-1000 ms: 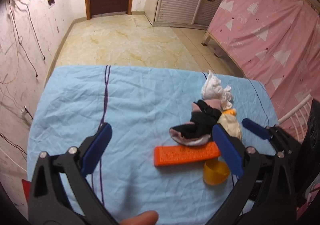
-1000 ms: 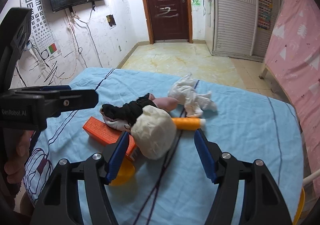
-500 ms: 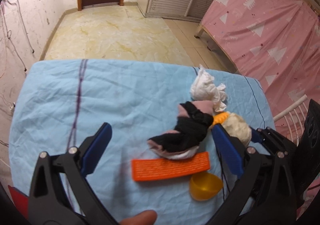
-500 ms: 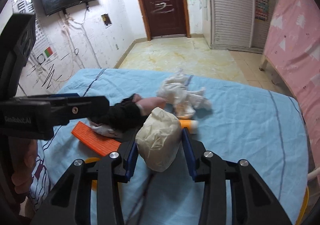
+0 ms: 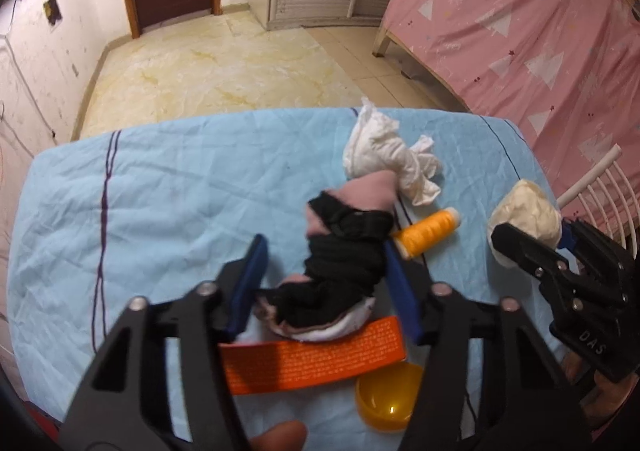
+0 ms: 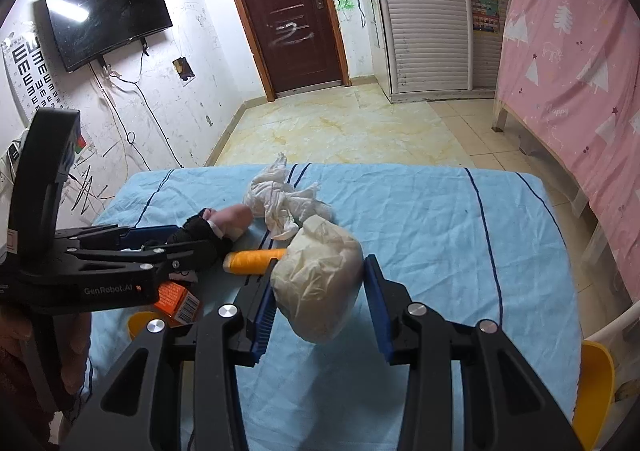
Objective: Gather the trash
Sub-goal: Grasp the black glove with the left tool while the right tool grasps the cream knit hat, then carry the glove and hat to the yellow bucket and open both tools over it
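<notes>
Two pieces of trash are being gripped at the near side of a table covered in a light blue sheet (image 6: 440,219).

A cream crumpled paper ball (image 6: 320,283) is being clamped between the blue pads of the right gripper (image 6: 320,291), near the middle of the table, with open sheet lying to its right as far as the table's right edge. The left gripper (image 5: 324,271) has just been closing around a black and pink cloth bundle (image 5: 340,263), whose long axis is running away from the camera; the right pad is touching it, the left cannot be judged. Just beside are lying an orange thread spool (image 5: 428,231) pointing up-right, an orange box (image 5: 312,359) crosswise, a yellow cup (image 5: 388,399) and a white tissue wad (image 5: 392,159) farther off, near the far edge.
</notes>
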Demonstrator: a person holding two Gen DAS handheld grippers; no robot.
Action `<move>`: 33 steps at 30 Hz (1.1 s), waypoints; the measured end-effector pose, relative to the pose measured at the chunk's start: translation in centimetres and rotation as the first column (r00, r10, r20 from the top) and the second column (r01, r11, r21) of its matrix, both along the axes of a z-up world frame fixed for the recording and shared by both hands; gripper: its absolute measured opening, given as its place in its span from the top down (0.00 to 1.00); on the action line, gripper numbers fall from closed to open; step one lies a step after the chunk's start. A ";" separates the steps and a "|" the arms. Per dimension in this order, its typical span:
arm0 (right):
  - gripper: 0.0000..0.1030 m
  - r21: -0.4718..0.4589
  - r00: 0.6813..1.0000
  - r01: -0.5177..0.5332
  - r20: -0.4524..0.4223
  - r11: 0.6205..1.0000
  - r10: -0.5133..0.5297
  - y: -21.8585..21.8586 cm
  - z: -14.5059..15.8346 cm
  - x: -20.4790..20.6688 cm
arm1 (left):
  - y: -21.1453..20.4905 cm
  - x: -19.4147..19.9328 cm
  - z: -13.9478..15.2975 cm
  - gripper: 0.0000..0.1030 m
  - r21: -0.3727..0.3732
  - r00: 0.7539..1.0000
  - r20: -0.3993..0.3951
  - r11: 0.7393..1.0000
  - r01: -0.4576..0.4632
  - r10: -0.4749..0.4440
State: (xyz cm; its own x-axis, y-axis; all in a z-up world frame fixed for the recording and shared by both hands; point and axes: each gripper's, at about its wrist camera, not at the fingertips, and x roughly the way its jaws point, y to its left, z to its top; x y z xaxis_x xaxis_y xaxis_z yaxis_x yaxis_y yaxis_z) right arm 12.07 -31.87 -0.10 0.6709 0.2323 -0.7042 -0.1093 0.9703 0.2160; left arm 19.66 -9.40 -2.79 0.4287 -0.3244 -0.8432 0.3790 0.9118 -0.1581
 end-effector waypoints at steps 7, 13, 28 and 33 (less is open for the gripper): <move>0.66 0.012 0.999 0.014 0.034 1.000 -0.015 -0.2 1.1 -0.7 | -0.7 -1.3 2.3 0.70 0.017 0.996 0.089 1.000 0.017 -0.019; 0.66 0.021 0.997 0.034 0.062 0.999 -0.035 -1.7 2.0 -2.0 | -1.9 -2.7 4.5 0.70 0.011 0.989 0.143 0.999 0.033 -0.035; 0.66 0.092 0.974 0.177 0.130 0.980 -0.188 -10.1 3.2 -8.3 | -10.6 -7.8 7.1 0.70 0.011 0.964 0.180 0.980 0.199 -0.198; 0.66 0.129 0.953 0.252 0.137 0.959 -0.269 -14.6 2.5 -11.1 | -14.1 -9.5 7.3 0.69 0.023 0.949 0.184 0.967 0.255 -0.254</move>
